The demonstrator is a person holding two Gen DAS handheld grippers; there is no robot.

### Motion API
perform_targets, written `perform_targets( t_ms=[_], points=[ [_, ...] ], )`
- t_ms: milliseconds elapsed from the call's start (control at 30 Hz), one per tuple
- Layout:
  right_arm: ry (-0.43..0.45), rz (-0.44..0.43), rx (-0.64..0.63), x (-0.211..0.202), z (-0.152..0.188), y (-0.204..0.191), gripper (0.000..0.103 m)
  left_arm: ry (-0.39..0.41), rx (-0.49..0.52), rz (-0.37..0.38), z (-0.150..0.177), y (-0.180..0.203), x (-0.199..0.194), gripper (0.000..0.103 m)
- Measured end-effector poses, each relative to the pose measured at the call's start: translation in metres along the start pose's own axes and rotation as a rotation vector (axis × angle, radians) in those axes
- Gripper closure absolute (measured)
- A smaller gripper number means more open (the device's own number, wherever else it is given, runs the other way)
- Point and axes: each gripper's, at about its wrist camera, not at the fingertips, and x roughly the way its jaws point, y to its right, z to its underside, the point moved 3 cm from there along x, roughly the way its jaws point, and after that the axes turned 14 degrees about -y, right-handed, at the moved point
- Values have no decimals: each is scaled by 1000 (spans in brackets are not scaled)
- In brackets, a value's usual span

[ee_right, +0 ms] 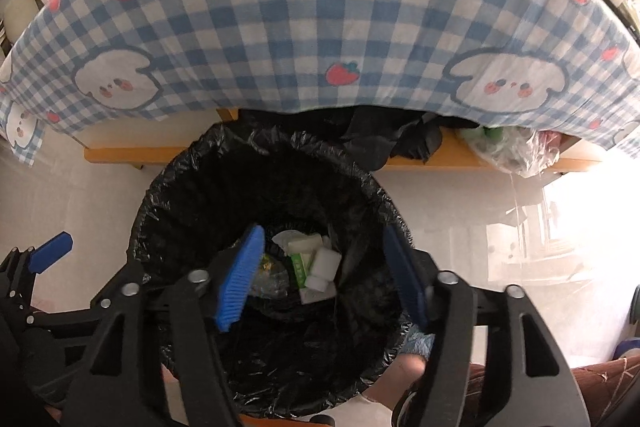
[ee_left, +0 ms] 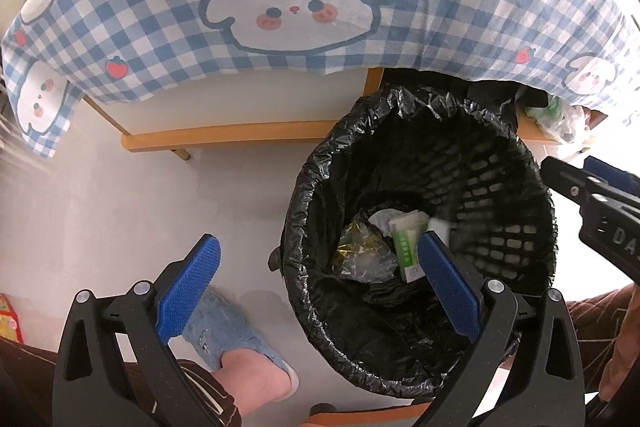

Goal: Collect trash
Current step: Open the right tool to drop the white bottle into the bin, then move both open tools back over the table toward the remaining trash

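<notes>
Right gripper (ee_right: 324,275) spread and empty over the lined bin (ee_right: 168,211), left gripper (ee_left: 316,279) spread too; trash (ee_right: 316,267) sits at the bottom, drop looks done, further pickups unclear.

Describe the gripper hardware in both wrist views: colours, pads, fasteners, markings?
Both the left gripper and the right gripper have matte black linkage frames, silver round pivot bolts and blue textured finger pads. The right gripper's side carries raised lettering, partly cut off. No cables visible.
</notes>
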Motion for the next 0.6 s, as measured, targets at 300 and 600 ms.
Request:
perform_targets(
  t_ms=[300,600],
  points=[
    [101,20,52,-45,-7,20,14,25,0,6,-8,7,-22,6],
    [172,23,101,-86,-10,37,13,98,27,12,-18,18,-74,6]
  ],
)
